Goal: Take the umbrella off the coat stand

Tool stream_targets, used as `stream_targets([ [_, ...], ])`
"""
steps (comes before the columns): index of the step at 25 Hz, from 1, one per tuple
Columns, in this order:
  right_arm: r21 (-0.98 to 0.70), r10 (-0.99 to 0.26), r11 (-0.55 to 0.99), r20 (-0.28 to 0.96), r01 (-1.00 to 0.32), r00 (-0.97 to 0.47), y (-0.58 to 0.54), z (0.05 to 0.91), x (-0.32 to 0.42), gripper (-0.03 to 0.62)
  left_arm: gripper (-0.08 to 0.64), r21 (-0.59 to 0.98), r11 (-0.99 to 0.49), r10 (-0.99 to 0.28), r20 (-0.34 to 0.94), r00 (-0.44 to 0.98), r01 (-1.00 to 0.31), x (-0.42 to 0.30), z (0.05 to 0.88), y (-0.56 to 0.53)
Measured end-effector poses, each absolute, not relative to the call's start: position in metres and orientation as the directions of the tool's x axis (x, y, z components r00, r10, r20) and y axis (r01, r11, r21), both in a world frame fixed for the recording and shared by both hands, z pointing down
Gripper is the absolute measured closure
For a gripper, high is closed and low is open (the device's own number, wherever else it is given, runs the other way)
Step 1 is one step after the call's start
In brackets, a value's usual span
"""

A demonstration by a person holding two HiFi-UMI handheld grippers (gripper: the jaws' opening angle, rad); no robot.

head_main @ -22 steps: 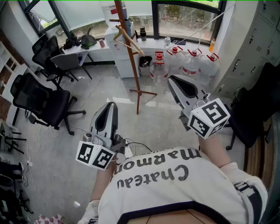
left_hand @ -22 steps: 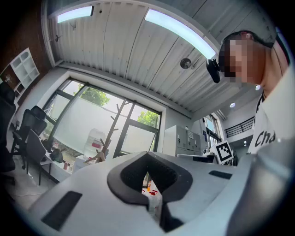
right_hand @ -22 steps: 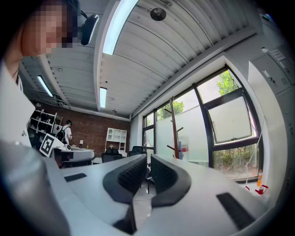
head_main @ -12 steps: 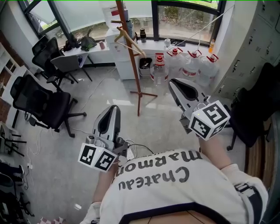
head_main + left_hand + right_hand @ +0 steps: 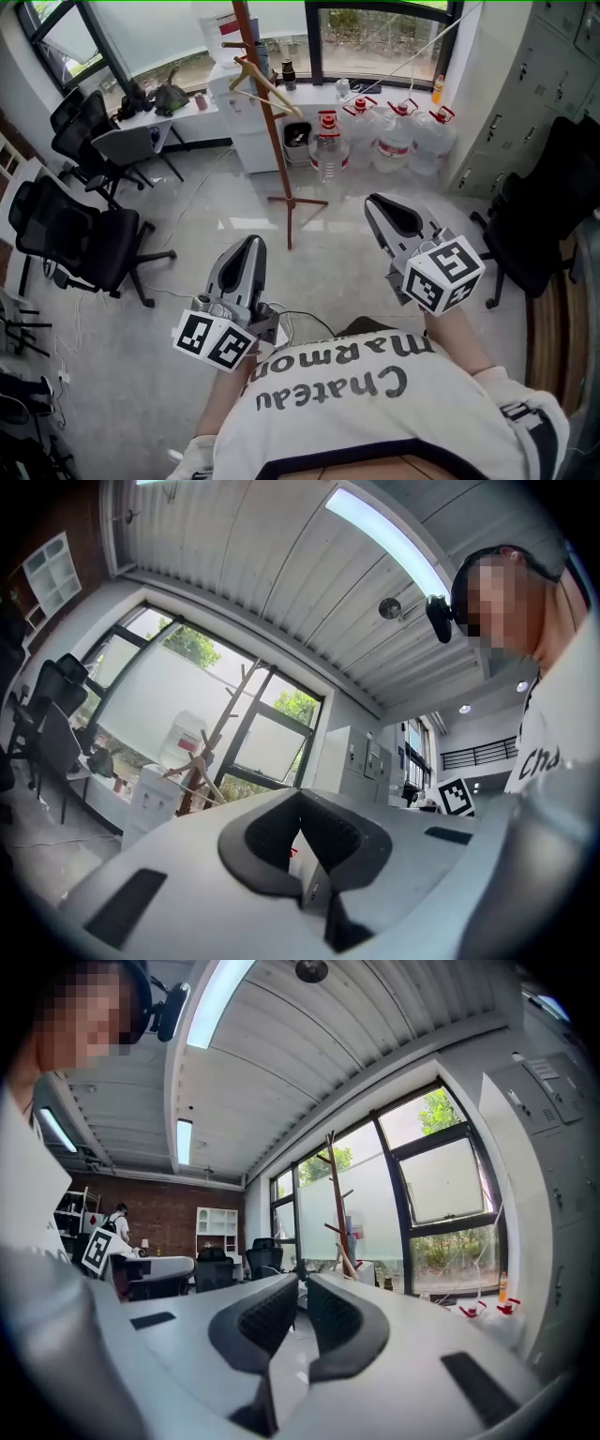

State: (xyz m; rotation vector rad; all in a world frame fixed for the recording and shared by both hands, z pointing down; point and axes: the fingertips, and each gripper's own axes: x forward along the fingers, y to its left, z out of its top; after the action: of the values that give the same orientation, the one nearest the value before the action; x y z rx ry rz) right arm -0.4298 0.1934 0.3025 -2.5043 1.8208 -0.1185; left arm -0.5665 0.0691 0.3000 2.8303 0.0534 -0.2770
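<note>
The brown wooden coat stand point(image 5: 268, 112) rises from the floor ahead of me, near the window. A tan, hook-handled stick point(image 5: 270, 86), which I take for the umbrella, hangs slanted from its pegs. Both grippers are held in the air well short of the stand, empty and pointing towards it. My left gripper point(image 5: 251, 246) is shut, with nothing between its jaws. My right gripper point(image 5: 381, 204) also has its jaws together. The stand shows beyond the left gripper point(image 5: 300, 795) as a coat stand point(image 5: 212, 752) against the window. It also shows past the right gripper point(image 5: 302, 1279) as a coat stand point(image 5: 335, 1206).
Several large water bottles point(image 5: 375, 141) stand under the window, right of the stand, and a white water dispenser point(image 5: 240, 103) is just behind it. Black office chairs point(image 5: 80, 234) fill the left side. Grey lockers point(image 5: 553, 75) and another black chair point(image 5: 539, 220) line the right.
The head view has shifted a little and the room sits slightly lower left in frame. The left gripper has edged forward and right. Both grippers stay shut and empty.
</note>
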Motion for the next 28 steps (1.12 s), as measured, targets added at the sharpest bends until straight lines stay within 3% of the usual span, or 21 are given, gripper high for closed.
stream_targets([
  [12,-0.138,-0.940,-0.341,0.045,-0.930,0.338,0.196,0.314,-0.338,0.546,0.537,0.288,-0.954,0.029,-0.196,0.980,0.086,-0.475,0.302,0.068],
  [28,-0.191,-0.978,-0.208,0.071,-0.959,0.198,0.164,0.319,-0.156,0.546,0.537,0.296,-0.955,-0.059,-0.157,0.986,-0.010,-0.301,0.305,0.067],
])
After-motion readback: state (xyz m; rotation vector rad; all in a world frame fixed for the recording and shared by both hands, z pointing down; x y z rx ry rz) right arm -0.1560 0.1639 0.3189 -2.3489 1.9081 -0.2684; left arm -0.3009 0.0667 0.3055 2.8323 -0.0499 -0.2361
